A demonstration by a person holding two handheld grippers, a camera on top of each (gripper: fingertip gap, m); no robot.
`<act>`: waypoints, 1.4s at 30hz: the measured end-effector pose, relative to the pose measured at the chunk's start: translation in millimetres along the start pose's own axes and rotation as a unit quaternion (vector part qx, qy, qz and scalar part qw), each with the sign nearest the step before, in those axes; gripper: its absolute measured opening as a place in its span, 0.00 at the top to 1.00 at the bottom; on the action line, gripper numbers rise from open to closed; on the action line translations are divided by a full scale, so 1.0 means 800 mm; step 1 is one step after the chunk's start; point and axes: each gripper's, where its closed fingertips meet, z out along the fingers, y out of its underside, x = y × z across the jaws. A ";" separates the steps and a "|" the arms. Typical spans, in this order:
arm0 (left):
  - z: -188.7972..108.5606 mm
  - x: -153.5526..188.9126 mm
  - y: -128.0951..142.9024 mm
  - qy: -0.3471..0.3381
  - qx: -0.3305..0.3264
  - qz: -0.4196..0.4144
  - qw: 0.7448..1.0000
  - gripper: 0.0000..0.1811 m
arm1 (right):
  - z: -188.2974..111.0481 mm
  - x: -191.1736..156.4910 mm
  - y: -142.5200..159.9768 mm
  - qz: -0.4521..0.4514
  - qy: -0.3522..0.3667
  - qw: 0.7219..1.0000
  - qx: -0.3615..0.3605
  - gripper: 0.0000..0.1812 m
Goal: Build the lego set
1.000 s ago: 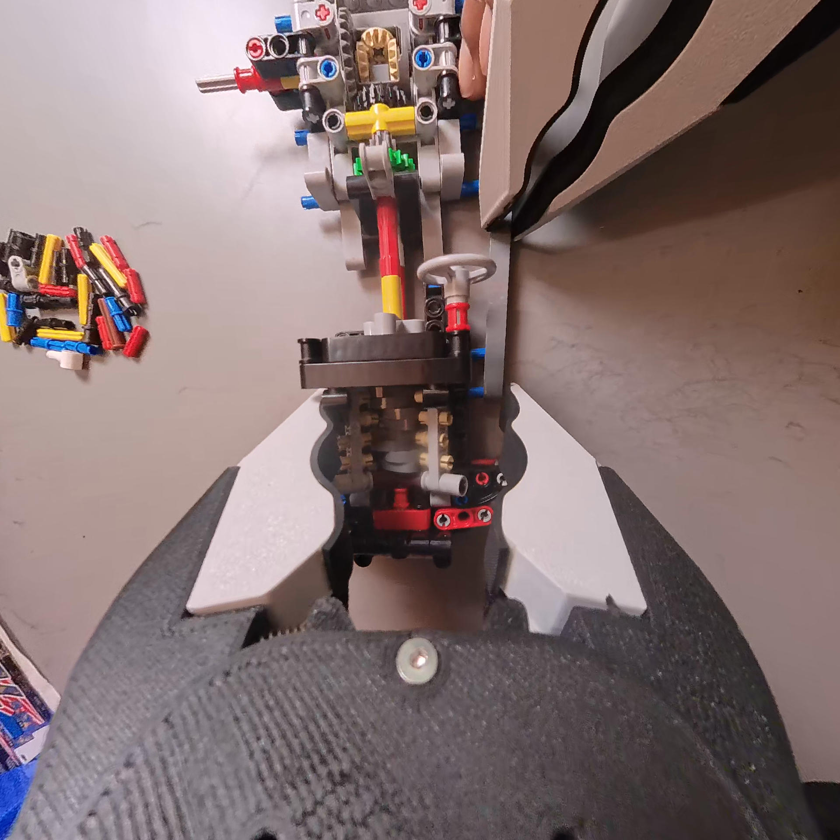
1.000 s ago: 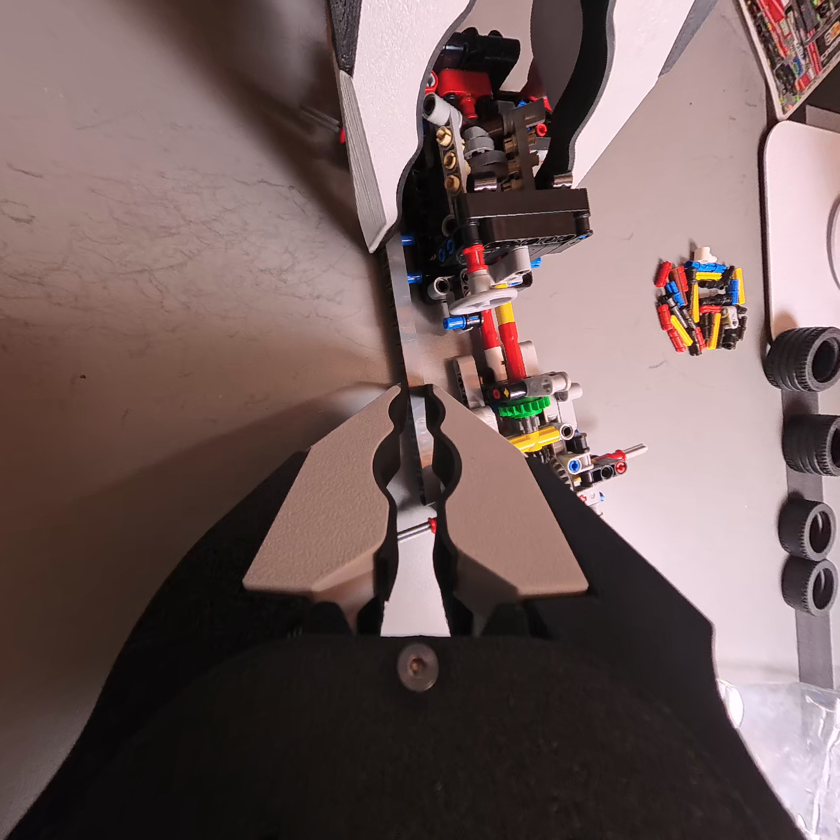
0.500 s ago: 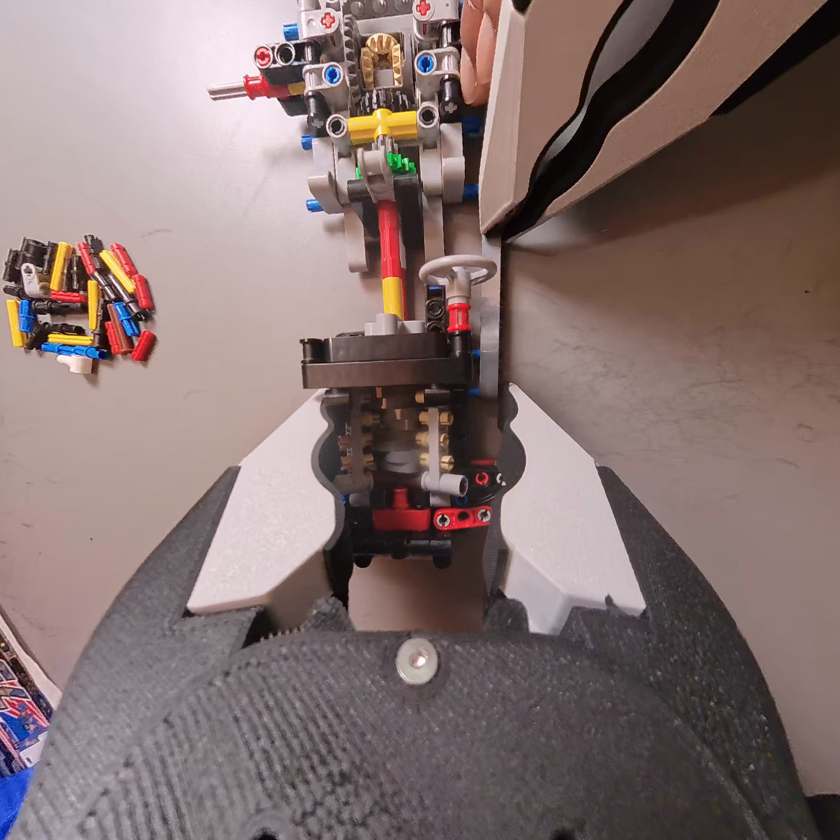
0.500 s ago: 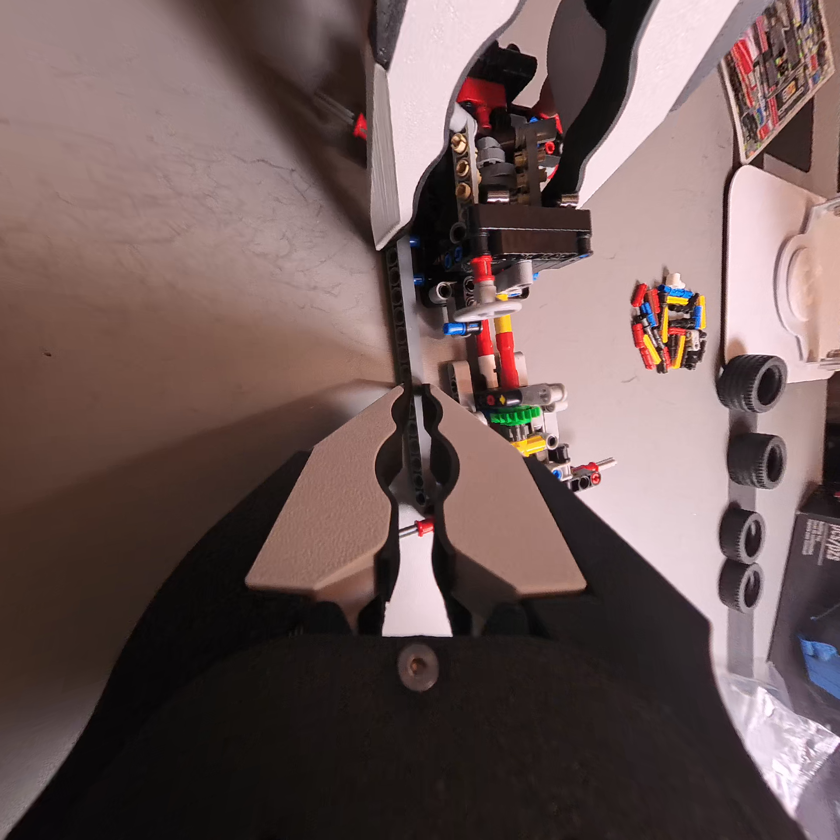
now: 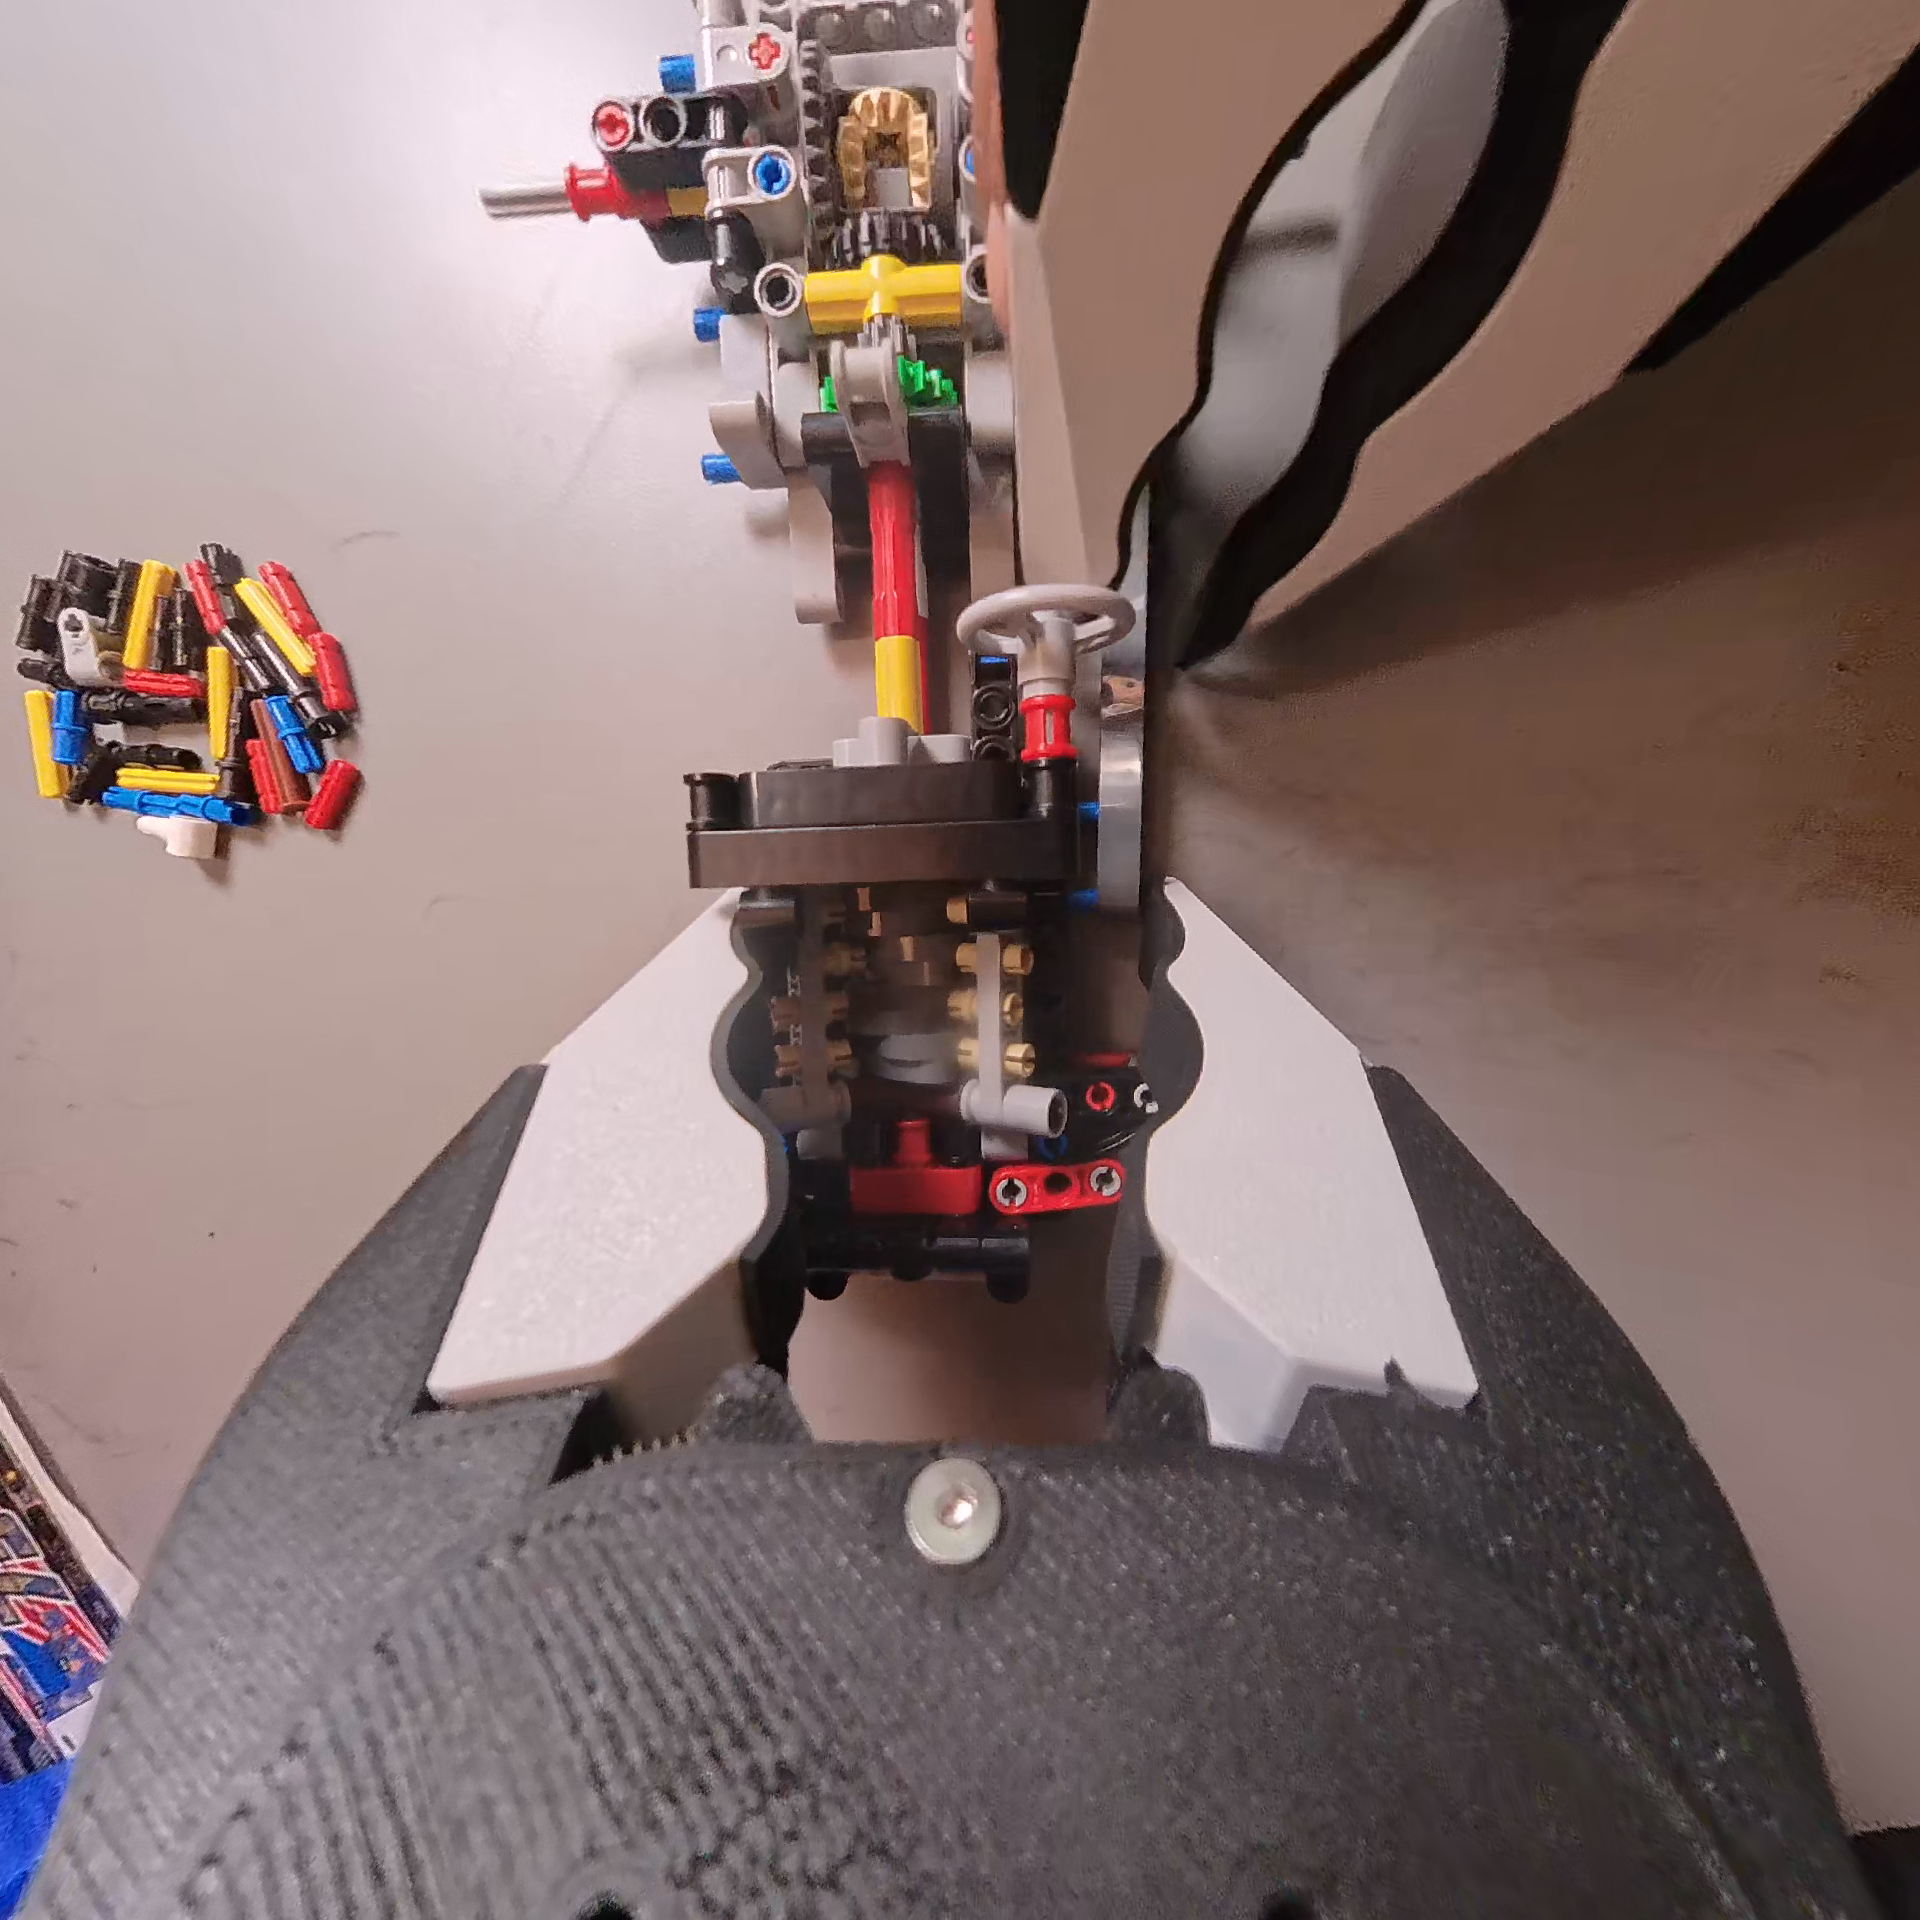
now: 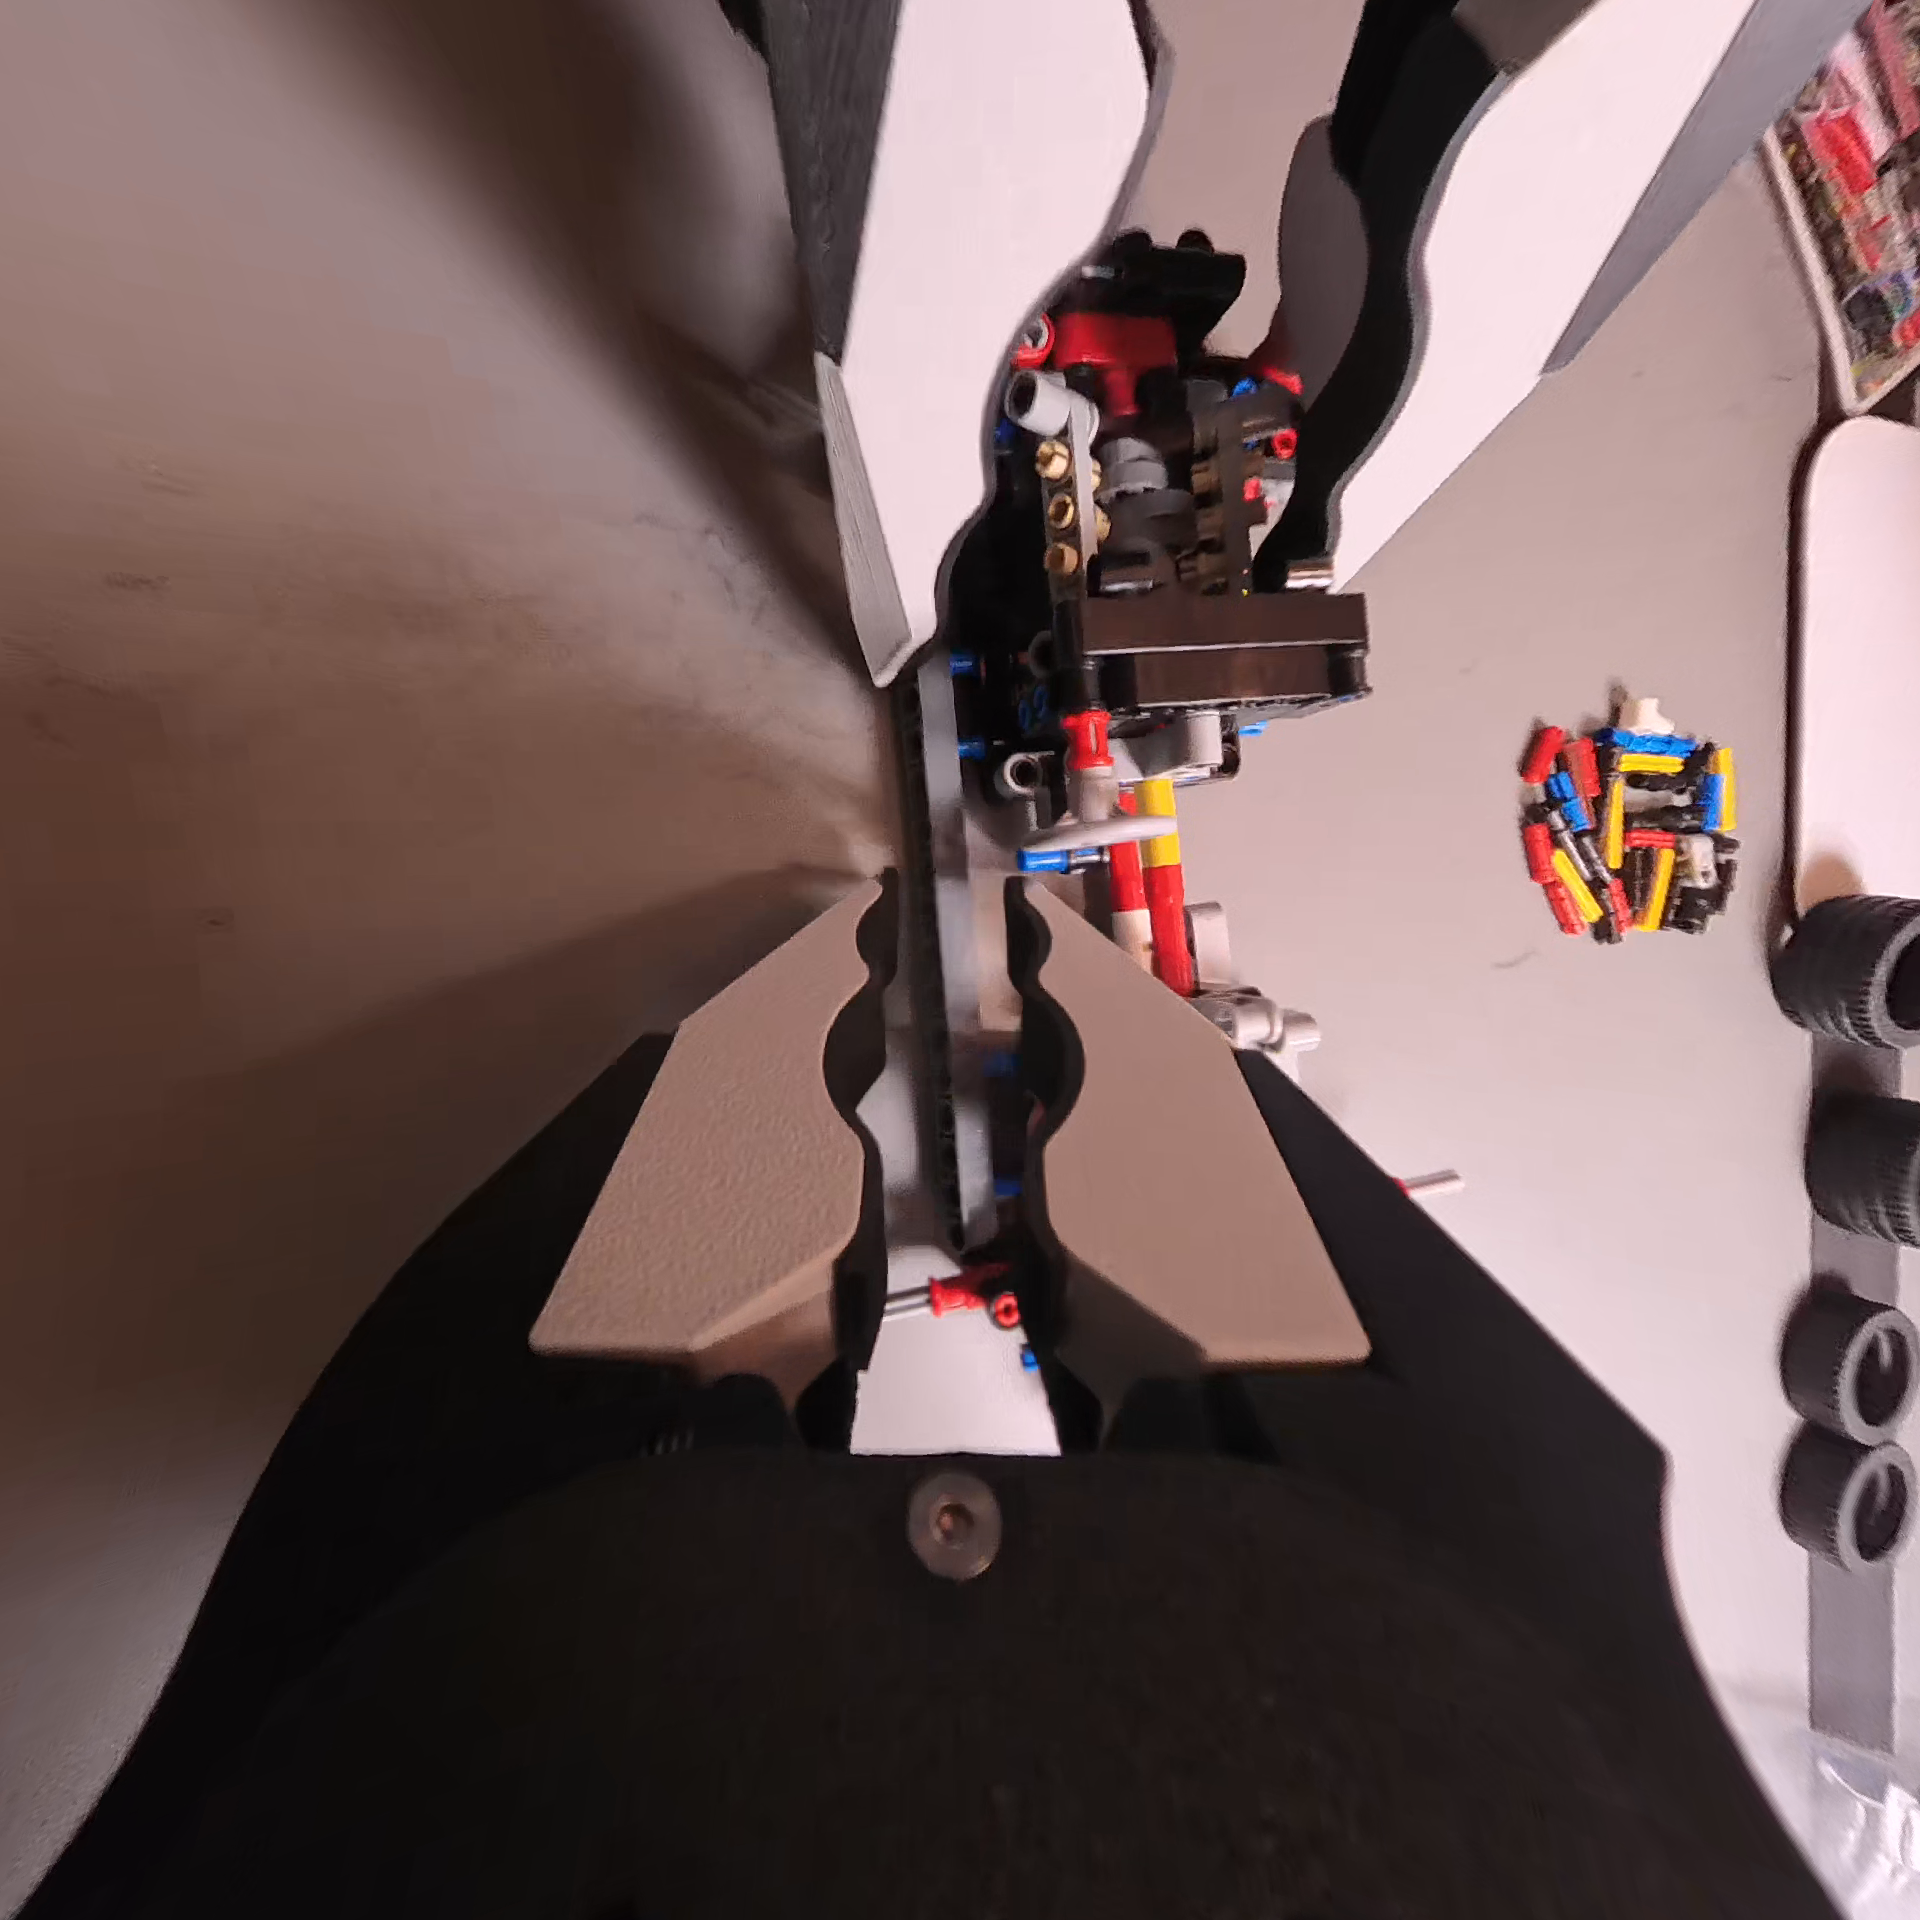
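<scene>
The partly built lego vehicle chassis (image 5: 883, 831) lies on the pale table, with a grey steering wheel (image 5: 1044, 618) and a red-and-yellow axle (image 5: 896, 603). My left gripper (image 5: 951, 914) is shut on its engine end; it shows at the top of the right wrist view (image 6: 1112, 623). My right gripper (image 6: 948, 883) is open, its jaws standing loosely on either side of the long grey beam (image 6: 951, 1039) along the chassis side. In the left wrist view the right gripper (image 5: 1153, 623) reaches in from the top right, next to the steering wheel.
A pile of small coloured pins (image 5: 187, 696) (image 6: 1631, 831) lies beside the chassis. Several black tyres (image 6: 1860, 977) stand in a row at the right. A white tray (image 6: 1860, 675) and an instruction booklet (image 6: 1860, 208) lie beyond them. Spacing between my two grippers at the tips: around 5 centimeters.
My right gripper has slid forward along the grey beam toward the steering wheel and its jaws have spread apart. My left gripper keeps its hold on the engine end.
</scene>
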 end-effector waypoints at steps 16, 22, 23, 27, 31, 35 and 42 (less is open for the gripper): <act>0.002 -0.005 -0.001 0.017 0.006 -0.001 1.000 0.61 | 0.004 0.000 -0.003 -0.016 0.005 1.000 0.002 0.98; 0.002 -0.005 -0.001 0.017 0.004 0.000 1.000 0.61 | 0.004 0.001 -0.003 -0.019 0.022 1.000 0.005 0.97; 0.003 -0.005 -0.001 0.016 0.004 0.000 1.000 0.61 | 0.004 0.002 -0.002 -0.011 0.020 1.000 0.001 0.97; 0.003 -0.002 -0.004 0.014 0.010 0.003 1.000 0.61 | 0.005 -0.002 0.004 0.017 -0.001 1.000 -0.020 0.96; 0.003 -0.002 -0.004 0.018 0.011 0.006 1.000 0.61 | 0.006 -0.002 0.004 0.006 0.001 1.000 -0.017 0.97; 0.004 -0.001 -0.004 0.021 0.012 0.006 1.000 0.61 | 0.006 -0.001 0.002 -0.026 0.020 0.999 -0.013 0.97; 0.004 -0.001 -0.003 0.023 0.011 0.006 1.000 0.61 | 0.006 -0.001 0.002 -0.040 0.047 0.998 0.001 0.97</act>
